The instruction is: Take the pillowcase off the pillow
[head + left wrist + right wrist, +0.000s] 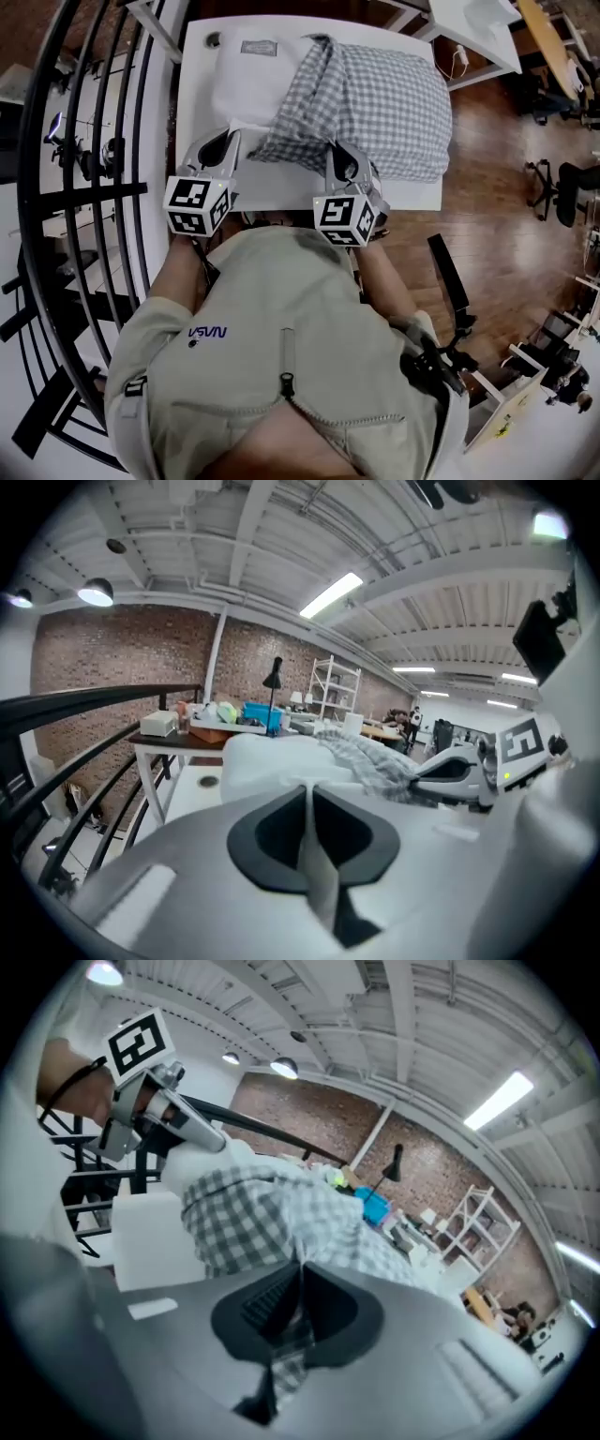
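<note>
Left gripper: fingers together, pinching a fold of white fabric at the near edge of the pillow. A strip of that fabric runs back between the pads. Right gripper: fingers together, clamped on the grey-and-white checked pillowcase, with checked cloth showing both ahead of the pads and behind them. Both grippers sit side by side at the near edge of the white tabletop, each pointing away from the person and slightly down, left one near the pillow's near-left part, right one at the near-left corner of the bunched case. Pillowcase is partly off: it covers the right part of the pillow and is wrinkled and gathered along its left edge, which runs diagonally across the pillow. The left part of the pillow is bare white. Pillow lies flat on the tabletop and takes up most of it. In the head view the marker cubes face up, just over the person's beige jacket. Black railing runs along the left side of the tabletop, wooden floor on the right. The left gripper view shows a side table beyond the pillow carrying a blue bin and a black desk lamp, brick wall behind.
</note>
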Action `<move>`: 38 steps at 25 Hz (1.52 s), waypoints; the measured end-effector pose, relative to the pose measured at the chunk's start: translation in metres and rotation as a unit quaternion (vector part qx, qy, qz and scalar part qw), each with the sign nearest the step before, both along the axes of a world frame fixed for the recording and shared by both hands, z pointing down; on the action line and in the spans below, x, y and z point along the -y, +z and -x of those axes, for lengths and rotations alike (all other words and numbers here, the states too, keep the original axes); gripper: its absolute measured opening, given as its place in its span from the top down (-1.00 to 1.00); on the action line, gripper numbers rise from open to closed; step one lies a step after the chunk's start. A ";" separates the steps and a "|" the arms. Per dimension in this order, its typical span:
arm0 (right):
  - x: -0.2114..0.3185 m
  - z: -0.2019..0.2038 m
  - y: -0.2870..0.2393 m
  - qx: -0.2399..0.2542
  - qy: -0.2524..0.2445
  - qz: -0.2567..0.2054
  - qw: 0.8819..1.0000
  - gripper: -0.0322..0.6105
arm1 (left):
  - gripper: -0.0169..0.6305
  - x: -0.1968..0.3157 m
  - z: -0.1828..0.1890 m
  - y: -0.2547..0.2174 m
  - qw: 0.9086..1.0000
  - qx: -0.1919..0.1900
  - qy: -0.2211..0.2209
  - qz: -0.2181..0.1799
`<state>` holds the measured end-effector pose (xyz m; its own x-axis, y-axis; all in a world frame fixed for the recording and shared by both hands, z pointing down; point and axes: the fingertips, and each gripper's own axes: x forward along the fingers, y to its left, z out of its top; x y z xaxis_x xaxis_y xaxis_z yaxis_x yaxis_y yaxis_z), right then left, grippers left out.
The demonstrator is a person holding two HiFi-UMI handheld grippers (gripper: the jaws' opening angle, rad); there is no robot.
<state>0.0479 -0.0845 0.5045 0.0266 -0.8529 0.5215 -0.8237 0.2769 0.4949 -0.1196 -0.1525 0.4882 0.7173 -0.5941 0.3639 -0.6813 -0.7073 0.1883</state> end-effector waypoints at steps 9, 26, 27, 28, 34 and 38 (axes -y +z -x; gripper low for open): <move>-0.011 -0.127 -0.011 -0.082 0.105 0.009 0.991 0.88 | 0.91 0.032 0.043 -0.017 0.996 -0.059 -0.063 0.012; -0.035 -0.126 0.061 0.127 0.139 0.103 0.977 0.84 | 0.82 -0.020 0.046 0.095 0.993 0.009 -0.044 0.114; -0.035 -0.122 0.055 0.139 0.132 0.100 0.976 0.81 | 0.76 -0.021 0.046 0.084 0.994 0.011 -0.037 0.099; -0.035 -0.117 0.048 0.148 0.122 0.097 0.977 0.76 | 0.71 -0.021 0.046 0.073 0.996 0.013 -0.032 0.083; -0.018 -0.078 -0.009 0.192 0.030 0.057 0.979 0.52 | 0.66 -0.002 0.026 -0.001 1.000 -0.012 -0.013 -0.005; 0.006 -0.057 -0.042 0.200 -0.026 0.028 0.979 0.45 | 0.59 0.035 0.000 -0.038 0.998 -0.016 -0.007 -0.062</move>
<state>0.1050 -0.0908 0.4623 -0.2312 -0.8174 0.5276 -0.9327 0.3405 0.1187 -0.1201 -0.1877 0.4497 0.7184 -0.6435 0.2642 -0.6868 -0.7163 0.1229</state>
